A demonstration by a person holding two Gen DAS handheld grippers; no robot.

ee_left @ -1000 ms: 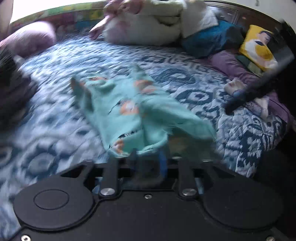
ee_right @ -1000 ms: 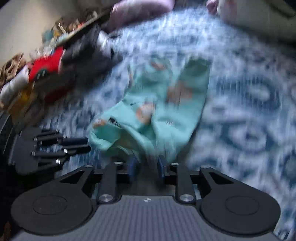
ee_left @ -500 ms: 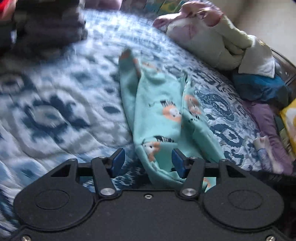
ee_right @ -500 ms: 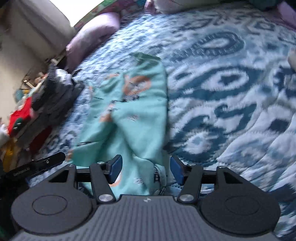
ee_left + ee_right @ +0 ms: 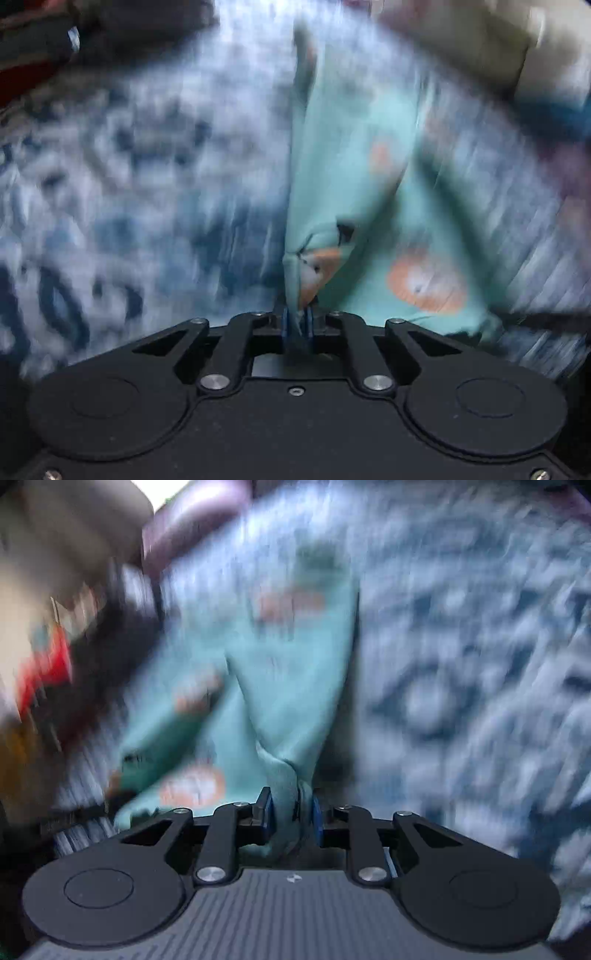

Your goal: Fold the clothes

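1. Garment (image 5: pixel 343 177), mint green with orange animal prints, stretches across the blue-and-white patterned bedspread (image 5: pixel 140 192); in the left wrist view it runs from the fingers at 6 o'clock up toward 12, and both views are badly blurred.
2. The left gripper (image 5: pixel 297 323) has its blue pads pressed nearly together, with a thin bunched edge of the garment pinched between them.
3. The right gripper (image 5: pixel 290 812) is closed down on a thicker wad of the same cloth (image 5: pixel 280 672), its pads a little apart because of the bulk between them.
4. Both grippers point forward along the fabric, each with the cloth fanning away from its fingertips.
5. In the right wrist view, open bedspread (image 5: pixel 461 686) fills everything from 1 to 5 o'clock.
6. Dark and red clutter (image 5: pixel 55 664) crowds that view's 9 o'clock side, close beside the garment's edge.
7. In the left wrist view, pale bedding (image 5: pixel 480 40) sits piled at 1 o'clock, beyond the garment's far end; bare spread lies from 7 to 11.
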